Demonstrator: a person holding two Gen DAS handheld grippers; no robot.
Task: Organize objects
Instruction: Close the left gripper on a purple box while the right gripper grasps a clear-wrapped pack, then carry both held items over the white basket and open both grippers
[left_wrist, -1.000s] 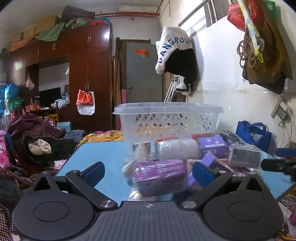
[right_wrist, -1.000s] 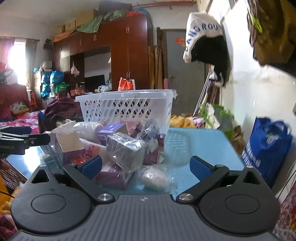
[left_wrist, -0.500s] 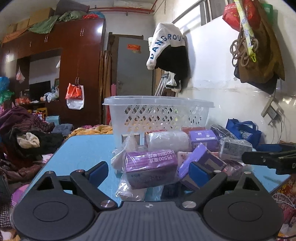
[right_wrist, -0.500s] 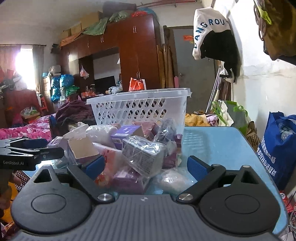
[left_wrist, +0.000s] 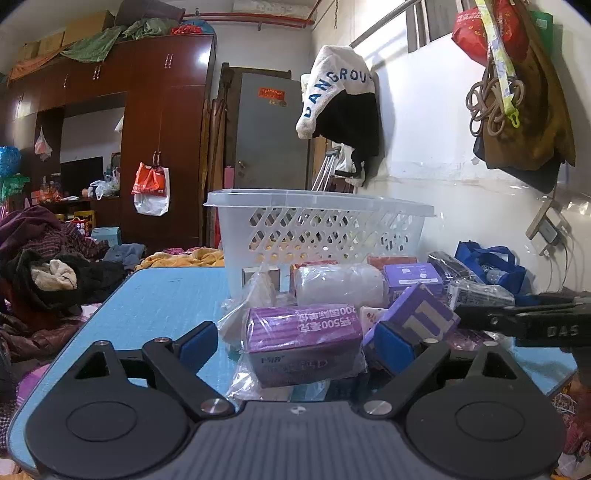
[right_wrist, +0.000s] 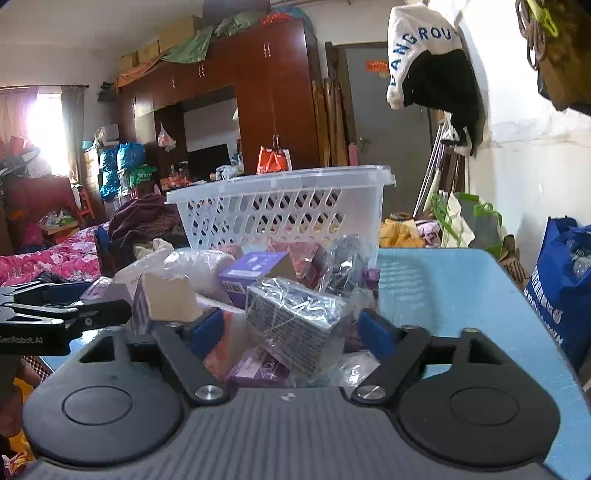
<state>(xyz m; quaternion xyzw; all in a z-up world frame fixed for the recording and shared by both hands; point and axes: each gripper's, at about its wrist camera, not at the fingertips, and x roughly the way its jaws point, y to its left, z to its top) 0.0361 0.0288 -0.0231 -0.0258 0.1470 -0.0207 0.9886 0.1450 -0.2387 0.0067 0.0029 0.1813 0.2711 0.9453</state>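
Crinkly-wrapped purple box (left_wrist: 303, 341); perforated plastic basket (left_wrist: 317, 236) behind.

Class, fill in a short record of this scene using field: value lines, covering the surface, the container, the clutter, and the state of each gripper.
surface: blue table
container: white lattice basket, upright at the far side of the pile
clutter: wrapped boxes and packets heaped in front of the basket
left gripper: open, fingers either side of a purple box in clear wrap
right gripper: open, fingers either side of a grey foil-wrapped box
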